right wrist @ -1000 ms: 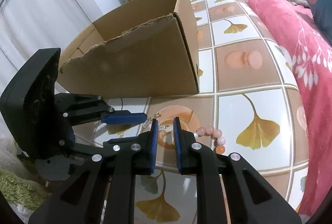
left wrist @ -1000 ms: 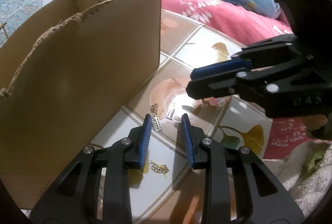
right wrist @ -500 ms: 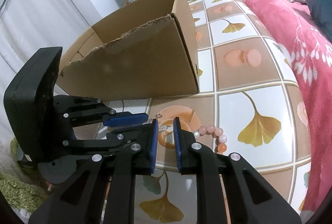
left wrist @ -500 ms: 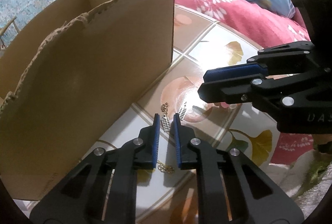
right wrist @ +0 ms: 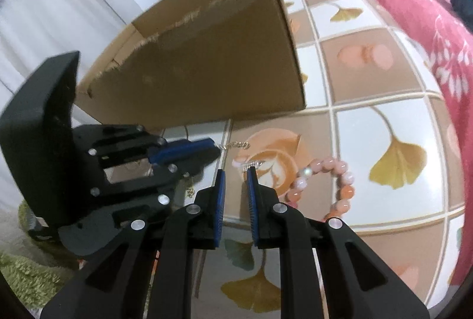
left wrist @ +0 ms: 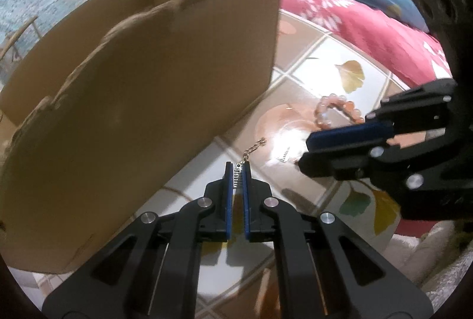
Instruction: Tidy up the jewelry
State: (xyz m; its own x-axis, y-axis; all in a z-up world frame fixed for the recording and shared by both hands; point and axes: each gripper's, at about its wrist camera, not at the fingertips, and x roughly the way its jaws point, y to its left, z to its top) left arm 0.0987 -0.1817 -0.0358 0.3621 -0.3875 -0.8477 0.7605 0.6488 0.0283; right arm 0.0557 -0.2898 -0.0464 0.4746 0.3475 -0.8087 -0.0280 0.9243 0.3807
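Jewelry is lying scattered on the tiled floor in front of the cardboard box, and I am working the pieces one at a time. My left gripper has just been closing, and in the left wrist view its blue pads are now pinching the silver ladder-shaped earring at the centre of the frame, with its gold chain trailing up and right from the tips toward the box's lower corner. I am gripping the flat charm rather than the chain, I judge, because the chain would slip between the pads.

My right gripper is hovering at a narrow gap, holding nothing; in the right wrist view a second silver earring is lying on the tile just beyond its tips, slightly right of centre. I am keeping those jaws narrow since so thin a piece needs little opening.

Right of that earring, the pink bead bracelet is resting on the tile, apart from both grippers. The box is standing open-topped in the upper left of both views, close by, which I take to be where the pieces are going. Whether the pinched earring is off the floor I cannot tell.
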